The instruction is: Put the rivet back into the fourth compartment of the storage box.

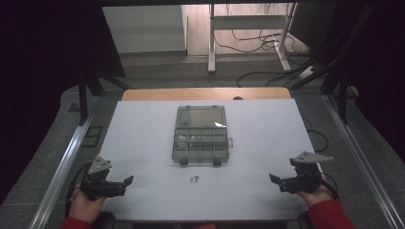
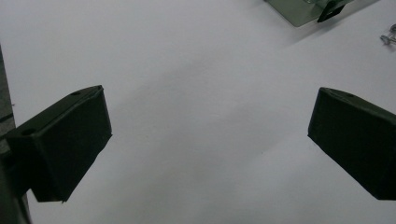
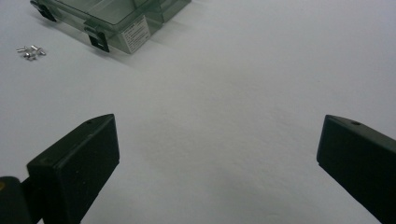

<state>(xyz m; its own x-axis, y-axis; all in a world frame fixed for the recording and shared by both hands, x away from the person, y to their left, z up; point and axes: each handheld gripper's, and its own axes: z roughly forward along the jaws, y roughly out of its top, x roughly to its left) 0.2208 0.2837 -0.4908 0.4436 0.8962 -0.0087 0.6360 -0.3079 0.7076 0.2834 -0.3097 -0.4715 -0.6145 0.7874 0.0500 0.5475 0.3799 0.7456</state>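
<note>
Nearest me in the high view, my left gripper [image 1: 125, 182] sits at the lower left of the frame and my right gripper [image 1: 273, 180] at the lower right, both low over the white table [image 1: 143, 143]. Each has its jaws spread wide with nothing between them; both gripper views show bare table between the black pads.

Just past them, low in the middle of the high view, lies a small cluster of screws [image 1: 193, 179], roughly midway between the two grippers and well apart from each. In the right gripper view the cluster [image 3: 31, 51] sits at the upper left; in the left gripper view it [image 2: 388, 38] is at the right edge near the top.

I judge these bits to be light, hard and metal, so likely slippery and prone to roll or skitter if nudged. They look too small to pinch by the tips loosely; I would come straight down and close on one piece across its shaft, slowly.

Farther back, in the centre of the high view, stands the clear compartment box [image 1: 200, 138] with its lid open, a few small parts in one upper cell. The screws lie just in front of its latches.
</note>
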